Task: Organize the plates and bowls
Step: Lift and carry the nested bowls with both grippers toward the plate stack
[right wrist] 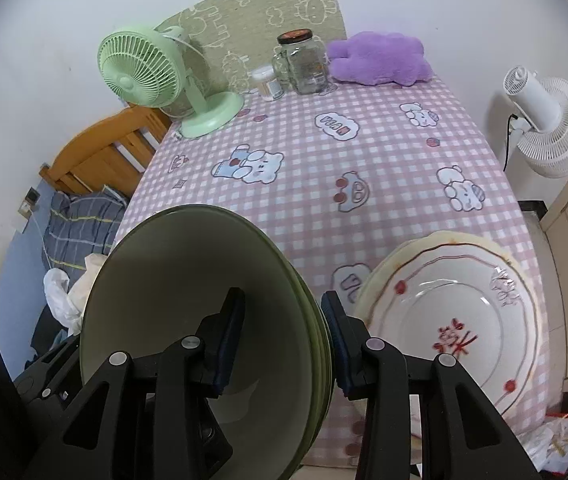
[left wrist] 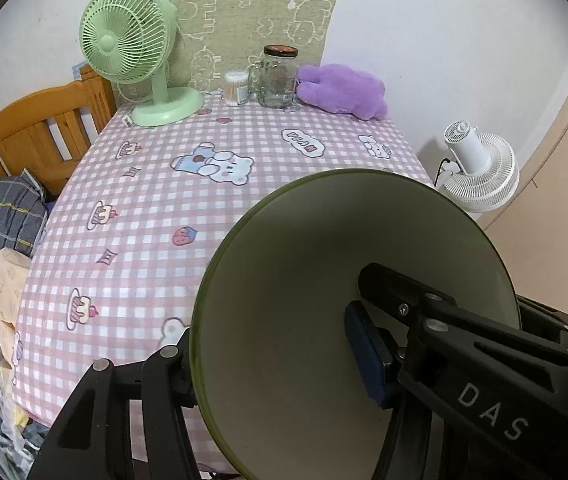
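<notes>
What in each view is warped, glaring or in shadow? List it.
Left wrist view: black fisheye corners, table edge bowed, inside of the green bowl dark with shadow, the tongs at the bottom loom large. Right wrist view: same curving, glare streaks on the white plate, soft even light on the tablecloth.

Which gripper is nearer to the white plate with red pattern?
Right. The right gripper, clamping green bowls, sits just beside the white plate. The left gripper view shows no plate.
</notes>
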A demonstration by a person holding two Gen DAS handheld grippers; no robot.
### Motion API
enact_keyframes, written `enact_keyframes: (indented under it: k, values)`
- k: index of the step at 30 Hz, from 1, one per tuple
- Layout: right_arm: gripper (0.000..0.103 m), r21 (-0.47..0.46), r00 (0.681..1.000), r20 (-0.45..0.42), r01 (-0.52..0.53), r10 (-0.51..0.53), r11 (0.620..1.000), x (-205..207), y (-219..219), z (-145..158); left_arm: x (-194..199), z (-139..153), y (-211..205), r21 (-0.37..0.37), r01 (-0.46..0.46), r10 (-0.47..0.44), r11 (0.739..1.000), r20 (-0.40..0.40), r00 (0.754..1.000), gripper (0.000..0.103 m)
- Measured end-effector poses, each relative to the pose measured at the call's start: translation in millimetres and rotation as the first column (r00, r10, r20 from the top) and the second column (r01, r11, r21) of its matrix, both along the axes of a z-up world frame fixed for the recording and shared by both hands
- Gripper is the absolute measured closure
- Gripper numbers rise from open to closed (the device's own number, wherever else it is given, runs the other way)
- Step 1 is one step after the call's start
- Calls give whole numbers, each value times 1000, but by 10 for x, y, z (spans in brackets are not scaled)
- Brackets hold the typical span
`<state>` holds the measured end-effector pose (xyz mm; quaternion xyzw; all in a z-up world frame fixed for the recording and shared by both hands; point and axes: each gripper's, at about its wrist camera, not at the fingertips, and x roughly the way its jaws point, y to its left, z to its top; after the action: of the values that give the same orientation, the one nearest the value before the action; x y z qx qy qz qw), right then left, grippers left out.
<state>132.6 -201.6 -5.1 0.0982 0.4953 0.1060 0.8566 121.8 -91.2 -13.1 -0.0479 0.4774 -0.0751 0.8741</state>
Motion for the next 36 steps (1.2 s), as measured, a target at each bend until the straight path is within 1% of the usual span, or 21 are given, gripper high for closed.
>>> enact_keyframes:
  k: [18,29,36]
  values:
    - [60,-35,999,-11,-33,33,999,33,-732,45,21,-13,-746,-35,-37,36,999,-11,999,43]
    - [60,-58,999,-30,-35,34,998,63,-1154,-24,36,-111,-1135,-65,-43,41,997,-31,999,43]
    - [60,-90,998,-48,-50,46,995,82,-1301,-98,38,-218,-1292,-101,-60,54,993,-56,997,42]
